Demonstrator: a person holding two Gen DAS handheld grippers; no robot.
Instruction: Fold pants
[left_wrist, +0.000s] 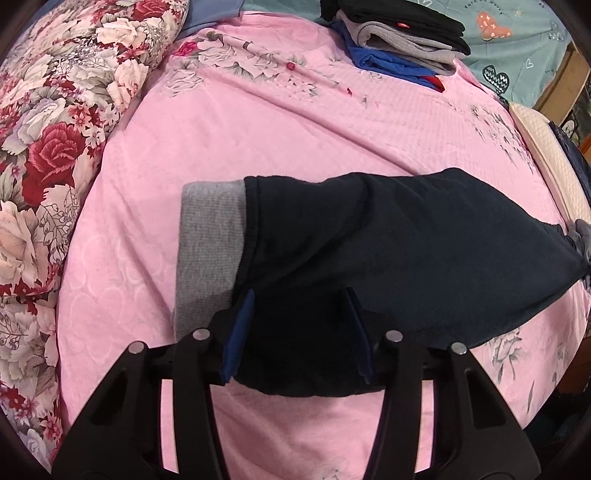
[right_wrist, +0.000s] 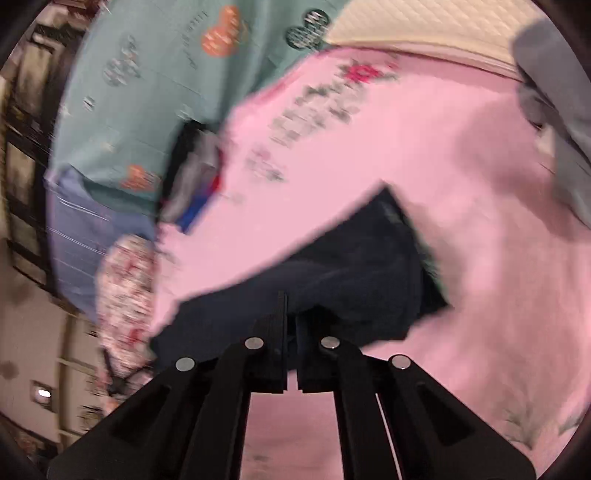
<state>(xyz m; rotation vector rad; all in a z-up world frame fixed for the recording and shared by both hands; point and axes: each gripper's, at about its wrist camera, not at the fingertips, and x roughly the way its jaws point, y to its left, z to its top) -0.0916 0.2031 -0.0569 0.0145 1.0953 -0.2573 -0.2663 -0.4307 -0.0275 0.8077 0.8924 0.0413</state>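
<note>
Dark navy pants (left_wrist: 369, 251) with a grey ribbed band (left_wrist: 210, 243) on their left end lie on the pink bedspread (left_wrist: 258, 122). My left gripper (left_wrist: 299, 299) is open, its blue-padded fingers (left_wrist: 242, 321) spread over the pants' near edge just right of the grey band. In the blurred right wrist view, my right gripper (right_wrist: 290, 314) is shut on the pants (right_wrist: 351, 273), pinching the dark cloth at its near edge. The far right end of the pants in the left wrist view rises off the bed at the frame edge.
A floral quilt (left_wrist: 55, 129) runs along the left side. A stack of folded clothes (left_wrist: 399, 33) sits at the far edge, with a teal sheet (left_wrist: 517, 44) behind it. A cream mattress edge (left_wrist: 546, 155) is at right. Grey cloth (right_wrist: 554, 110) lies at the right wrist view's upper right.
</note>
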